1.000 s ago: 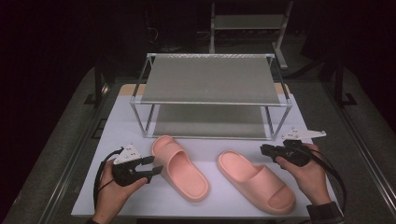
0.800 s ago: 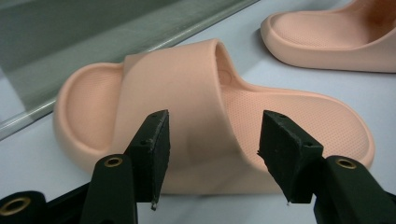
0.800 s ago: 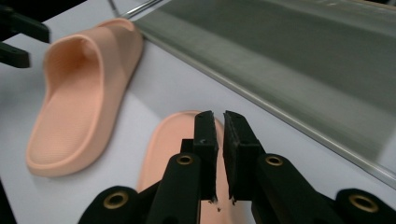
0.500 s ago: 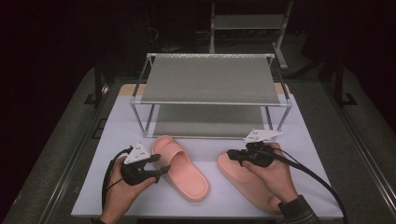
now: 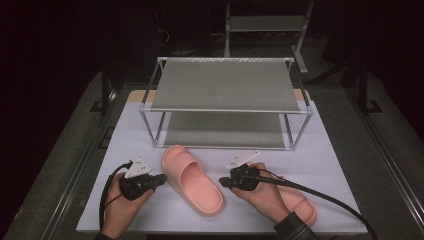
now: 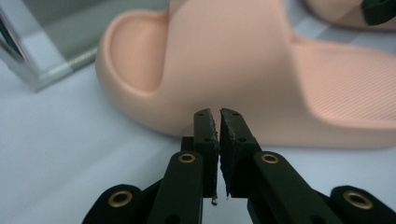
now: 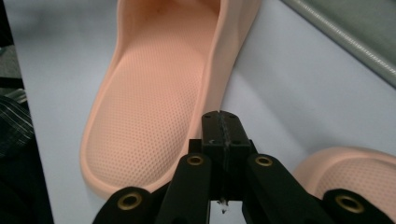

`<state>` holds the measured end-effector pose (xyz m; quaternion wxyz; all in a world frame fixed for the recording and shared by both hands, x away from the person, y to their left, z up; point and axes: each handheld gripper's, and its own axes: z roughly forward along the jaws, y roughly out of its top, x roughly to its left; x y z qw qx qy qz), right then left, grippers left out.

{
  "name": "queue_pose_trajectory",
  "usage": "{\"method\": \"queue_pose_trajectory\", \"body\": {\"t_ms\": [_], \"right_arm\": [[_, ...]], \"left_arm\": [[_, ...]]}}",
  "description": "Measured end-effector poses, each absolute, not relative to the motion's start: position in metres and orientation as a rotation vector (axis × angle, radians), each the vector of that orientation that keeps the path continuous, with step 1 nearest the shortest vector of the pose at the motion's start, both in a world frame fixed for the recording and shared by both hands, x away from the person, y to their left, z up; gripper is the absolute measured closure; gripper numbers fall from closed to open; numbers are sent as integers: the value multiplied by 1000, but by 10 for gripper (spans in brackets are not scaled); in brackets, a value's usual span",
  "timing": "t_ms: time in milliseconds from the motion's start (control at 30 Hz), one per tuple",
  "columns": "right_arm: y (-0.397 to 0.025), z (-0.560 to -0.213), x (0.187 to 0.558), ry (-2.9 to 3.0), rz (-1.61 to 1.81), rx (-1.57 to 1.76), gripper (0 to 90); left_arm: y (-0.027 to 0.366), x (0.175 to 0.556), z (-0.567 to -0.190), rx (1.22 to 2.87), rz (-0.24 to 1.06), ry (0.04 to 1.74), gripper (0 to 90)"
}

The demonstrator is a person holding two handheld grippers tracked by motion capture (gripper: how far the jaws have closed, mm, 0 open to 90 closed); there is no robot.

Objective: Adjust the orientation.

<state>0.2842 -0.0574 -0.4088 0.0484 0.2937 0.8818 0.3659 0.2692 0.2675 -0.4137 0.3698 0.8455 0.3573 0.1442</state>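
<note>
The left gripper (image 6: 218,122) has its jaws nearly pressed together, a thin slit between the pads and nothing in them, their tips just short of the outer side wall of the left pink slide sandal (image 6: 261,70), below its strap. The right gripper (image 7: 219,122) has its jaws pressed fully together, empty, with the tips just beside the opposite side wall of that same sandal (image 7: 154,107), at its heel half. In the high view, this sandal (image 5: 192,179) lies on the white table top (image 5: 320,150) between the left gripper (image 5: 159,179) and the right gripper (image 5: 223,182), its toe pointing toward the two-tier metal shoe rack (image 5: 225,95) and lying just in front of the rack's lower shelf. The second pink sandal (image 5: 300,205) lies to the right of the first, farther from the rack, largely covered by the person's right hand (image 5: 262,192).
</note>
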Motion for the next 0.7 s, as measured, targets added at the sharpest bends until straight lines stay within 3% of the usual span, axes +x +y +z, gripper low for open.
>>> {"method": "queue_pose_trajectory", "body": {"t_ms": [700], "right_arm": [[-38,-423,266,2855,1120,742,900]], "left_arm": [[249,294,-426,2174,290,885,853]]}}
